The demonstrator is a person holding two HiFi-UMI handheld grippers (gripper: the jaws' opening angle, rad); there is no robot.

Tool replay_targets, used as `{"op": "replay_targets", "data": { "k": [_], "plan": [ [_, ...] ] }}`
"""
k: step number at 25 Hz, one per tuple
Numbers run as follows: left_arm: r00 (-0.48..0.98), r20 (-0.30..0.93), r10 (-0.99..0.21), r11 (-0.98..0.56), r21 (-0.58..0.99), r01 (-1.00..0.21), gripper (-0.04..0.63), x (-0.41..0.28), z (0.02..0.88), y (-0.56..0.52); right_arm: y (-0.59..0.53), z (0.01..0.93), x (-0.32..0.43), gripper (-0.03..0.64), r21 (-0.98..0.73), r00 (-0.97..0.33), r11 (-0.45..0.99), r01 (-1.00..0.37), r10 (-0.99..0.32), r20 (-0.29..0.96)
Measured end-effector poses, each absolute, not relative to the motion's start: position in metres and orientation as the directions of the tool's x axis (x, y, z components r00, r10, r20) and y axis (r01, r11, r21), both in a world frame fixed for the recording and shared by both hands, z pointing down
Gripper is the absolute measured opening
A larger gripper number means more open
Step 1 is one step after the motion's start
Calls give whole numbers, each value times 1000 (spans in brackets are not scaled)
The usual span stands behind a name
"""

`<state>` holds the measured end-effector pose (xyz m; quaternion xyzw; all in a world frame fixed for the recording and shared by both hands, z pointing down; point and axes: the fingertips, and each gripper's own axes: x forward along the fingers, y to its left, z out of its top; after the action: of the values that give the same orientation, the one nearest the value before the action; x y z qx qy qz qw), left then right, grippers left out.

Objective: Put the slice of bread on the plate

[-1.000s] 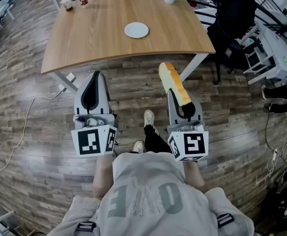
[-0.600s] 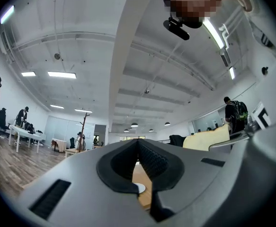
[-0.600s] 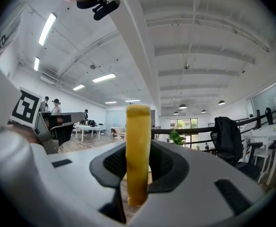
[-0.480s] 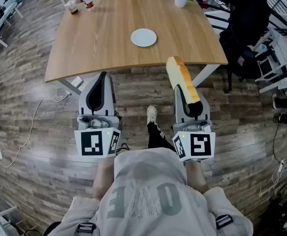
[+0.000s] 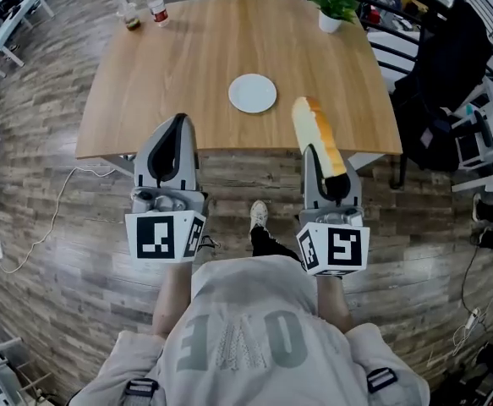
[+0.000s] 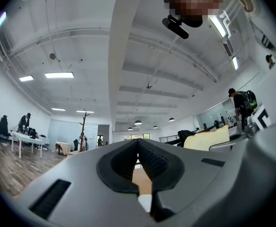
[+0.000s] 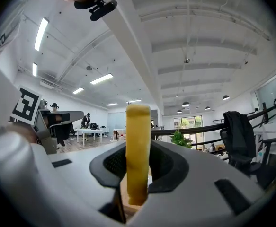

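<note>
A white plate point(image 5: 252, 93) lies on the wooden table point(image 5: 170, 66), a little right of its middle. A thick slice of bread point(image 5: 318, 138) with a golden crust stands on edge in my right gripper point(image 5: 317, 155), which is shut on its lower end; the slice's top reaches over the table's near edge, right of the plate. In the right gripper view the bread point(image 7: 138, 145) rises upright between the pads. My left gripper point(image 5: 177, 121) hovers at the near edge, left of the plate, jaws together and holding nothing. The left gripper point(image 6: 138, 143) looks along the table top.
A potted plant point(image 5: 331, 7) stands at the table's far right corner, and a bottle point(image 5: 155, 5) and a cup point(image 5: 130, 17) at the far left. A black chair with a coat point(image 5: 436, 83) is to the right. A cable point(image 5: 52, 218) runs over the floor at left.
The person has walked up to the table. Both grippers have moved forward from over the floor to its near edge, and the bread now reaches over the table top.
</note>
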<state>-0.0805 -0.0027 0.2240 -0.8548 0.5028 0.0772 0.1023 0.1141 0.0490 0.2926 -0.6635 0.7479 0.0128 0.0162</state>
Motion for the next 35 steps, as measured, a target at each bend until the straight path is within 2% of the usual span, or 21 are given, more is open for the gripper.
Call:
{"op": "replay_targets", "data": {
  "k": [14,26,35],
  "plan": [
    [388,-249,-888,-376,-94,-922,8,-60,206,-138,-99,282,144,92,0,-214,214,-977,-975,-56],
    [371,-258,-892,-358,-98,-929,8,-48,206,-180,-139,283,163,92,16,-209,208,-978,-976,-55],
    [378,-252,-891,-368,-89,-926,8,-57,213,-196,-156,280,140,93,119,-209,202,-972,-977,-45]
  ]
}}
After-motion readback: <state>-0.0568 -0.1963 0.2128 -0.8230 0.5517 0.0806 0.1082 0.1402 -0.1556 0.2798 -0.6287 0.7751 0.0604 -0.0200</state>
